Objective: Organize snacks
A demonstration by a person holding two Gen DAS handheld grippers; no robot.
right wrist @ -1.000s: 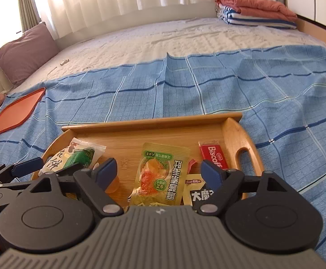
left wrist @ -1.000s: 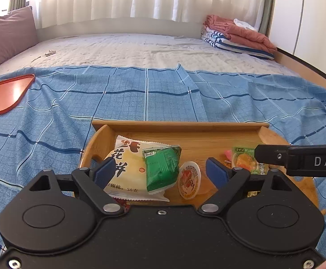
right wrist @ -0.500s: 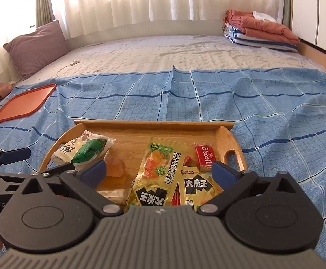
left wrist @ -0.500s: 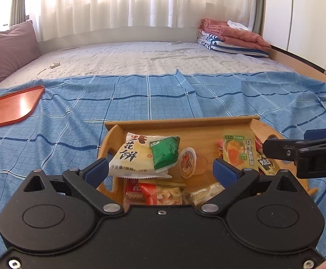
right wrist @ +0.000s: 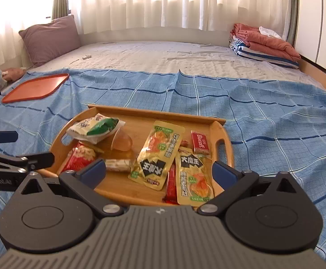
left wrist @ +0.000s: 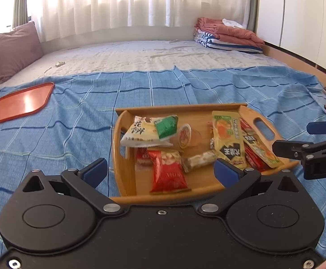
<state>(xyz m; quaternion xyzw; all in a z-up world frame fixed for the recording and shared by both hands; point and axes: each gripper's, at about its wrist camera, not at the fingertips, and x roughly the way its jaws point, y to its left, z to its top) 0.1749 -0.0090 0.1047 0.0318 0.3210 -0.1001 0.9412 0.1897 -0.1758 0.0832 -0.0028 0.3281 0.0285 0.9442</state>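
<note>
Gaping wide above the snack tray (left wrist: 127,177), both grippers (left wrist: 160,171) (right wrist: 158,171) empty

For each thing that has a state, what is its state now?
left gripper: open, holds nothing
right gripper: open, holds nothing
wooden tray: filled with snack packets
jelly cup: on its side, sealed
orange tray: holds nothing
Biscoff packet: flat, sealed

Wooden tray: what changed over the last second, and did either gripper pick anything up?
Both grippers, left gripper and right gripper, drew back from the wooden tray, exposing more snacks near its front edge. Neither took hold of anything; both stayed open. The snacks and the orange tray stayed put.
</note>
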